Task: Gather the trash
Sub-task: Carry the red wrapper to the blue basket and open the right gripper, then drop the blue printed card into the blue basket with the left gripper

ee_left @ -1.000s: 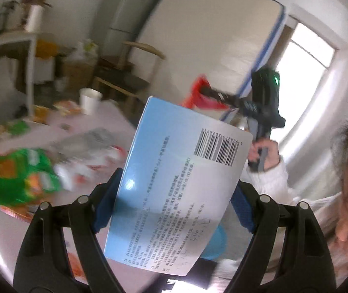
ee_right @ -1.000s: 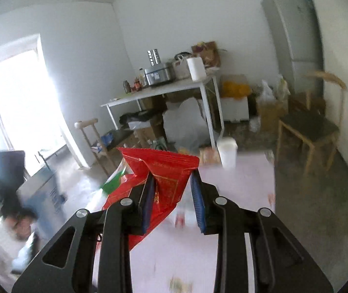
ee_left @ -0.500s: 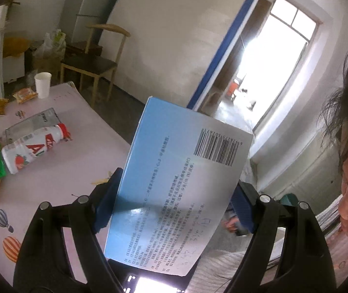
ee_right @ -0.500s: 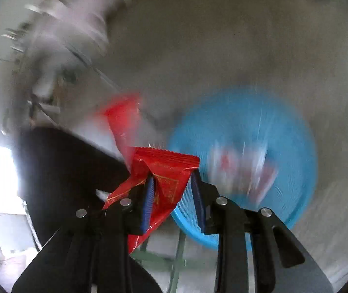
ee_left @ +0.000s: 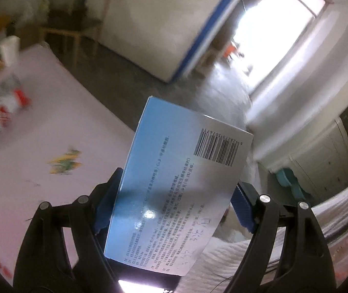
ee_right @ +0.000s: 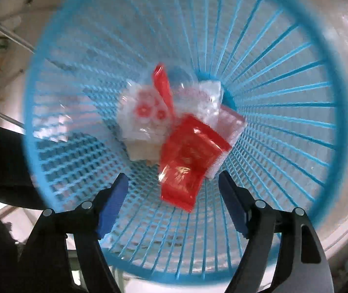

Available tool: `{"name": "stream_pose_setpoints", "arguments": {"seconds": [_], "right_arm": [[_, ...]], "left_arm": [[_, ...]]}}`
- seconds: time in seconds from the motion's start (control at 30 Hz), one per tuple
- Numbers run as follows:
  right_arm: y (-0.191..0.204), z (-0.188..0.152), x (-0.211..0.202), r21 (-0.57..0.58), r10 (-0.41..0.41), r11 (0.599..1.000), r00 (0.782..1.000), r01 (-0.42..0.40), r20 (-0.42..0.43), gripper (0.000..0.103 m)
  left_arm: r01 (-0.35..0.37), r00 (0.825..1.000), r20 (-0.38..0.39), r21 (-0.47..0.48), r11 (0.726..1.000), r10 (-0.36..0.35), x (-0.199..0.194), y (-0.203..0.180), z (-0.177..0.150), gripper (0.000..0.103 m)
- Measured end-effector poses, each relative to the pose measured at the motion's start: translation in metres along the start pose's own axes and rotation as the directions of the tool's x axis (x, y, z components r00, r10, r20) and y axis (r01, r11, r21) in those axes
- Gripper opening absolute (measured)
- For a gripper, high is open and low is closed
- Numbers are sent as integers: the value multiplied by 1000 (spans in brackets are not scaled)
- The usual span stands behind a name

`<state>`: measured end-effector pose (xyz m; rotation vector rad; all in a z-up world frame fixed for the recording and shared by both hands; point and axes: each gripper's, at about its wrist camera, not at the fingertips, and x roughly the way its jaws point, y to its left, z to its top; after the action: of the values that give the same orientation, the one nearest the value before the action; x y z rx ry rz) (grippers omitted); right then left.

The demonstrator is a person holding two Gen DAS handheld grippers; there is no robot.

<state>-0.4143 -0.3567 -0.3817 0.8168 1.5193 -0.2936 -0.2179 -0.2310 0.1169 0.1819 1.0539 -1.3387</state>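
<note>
- The left gripper (ee_left: 176, 202) grips a blue box (ee_left: 181, 188) across its width: the blue fingers (ee_left: 106, 200) press on its two side edges.
- The box stands tilted between them, its printed back toward the camera, with a barcode near its top right corner and lines of small text below.
- Below and right of the box lies pale ribbed cloth (ee_left: 232, 256), perhaps a sleeve; I cannot tell more.
- To the left of the box spreads a pink tabletop (ee_left: 51, 102) with a small yellow-green scrap (ee_left: 64, 162) lying on it.
- Farther left on the tabletop, blurred, is a white and red bottle (ee_left: 0, 114); beyond it a white cup (ee_left: 9, 48) stands near the far edge.
- Behind the tabletop is a wooden chair (ee_left: 81, 24); a bright window (ee_left: 279, 26) fills the upper right.
- The right gripper (ee_right: 174, 204) points down into a blue basket (ee_right: 296, 56). Its jaws have just been opening; the fingers (ee_right: 111, 204) stand wide apart and press on nothing.
- A red wrapper (ee_right: 188, 161) is just past the fingertips, between them in the view yet free of both, inside the basket.
- Deeper in the basket sit clear plastic packets (ee_right: 149, 112) with red flower prints, a red strip (ee_right: 163, 88) lying across them, and a white and pink packet (ee_right: 230, 127) just right of the wrapper.
</note>
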Motion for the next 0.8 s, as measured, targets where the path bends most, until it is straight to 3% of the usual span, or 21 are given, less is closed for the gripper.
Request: {"name": "stream_pose_setpoints", "arguments": {"seconds": [0.1, 0.2, 0.27, 0.37, 0.5, 0.53, 0.57, 0.63, 0.67, 0.7, 0.73, 0.8], "right_arm": [[-6, -11, -50, 54, -7, 999, 993, 0, 114, 79], [-28, -31, -101, 132, 44, 988, 970, -78, 240, 79], [-46, -43, -132, 184, 63, 975, 946, -127, 319, 79], [-69, -60, -167, 253, 58, 952, 913, -172, 405, 79], [-98, -75, -180, 326, 39, 924, 895, -201, 443, 79], [-101, -80, -183, 335, 40, 919, 895, -207, 445, 79], [-104, -83, -183, 344, 42, 914, 893, -215, 447, 79], [-109, -87, -179, 349, 50, 909, 893, -226, 448, 79], [-107, -88, -175, 348, 57, 909, 895, -230, 443, 79], [-106, -89, -174, 346, 60, 910, 898, -229, 436, 79], [-102, -87, -172, 339, 62, 914, 903, -222, 426, 79], [-97, -86, -174, 325, 70, 919, 904, -223, 422, 79]], "left_arm": [[50, 992, -116, 50, 997, -44, 58, -16, 13, 77], [52, 965, -260, 124, 991, -18, 131, -38, 21, 77], [4, 932, -357, 176, 984, 60, 182, -50, 19, 77], [25, 881, -468, 191, 981, 69, 250, -60, 9, 77], [5, 802, -580, 245, 970, 142, 339, -61, -12, 78], [-19, 790, -588, 260, 965, 174, 358, -58, -17, 80], [-33, 778, -598, 269, 963, 194, 370, -55, -22, 85], [-43, 735, -645, 267, 963, 211, 397, -49, -28, 85], [-44, 723, -659, 258, 965, 209, 404, -48, -30, 85], [-54, 712, -670, 244, 968, 209, 408, -47, -32, 85], [-61, 715, -668, 234, 970, 206, 407, -46, -30, 85], [-48, 742, -642, 232, 972, 190, 392, -47, -20, 85]]}}
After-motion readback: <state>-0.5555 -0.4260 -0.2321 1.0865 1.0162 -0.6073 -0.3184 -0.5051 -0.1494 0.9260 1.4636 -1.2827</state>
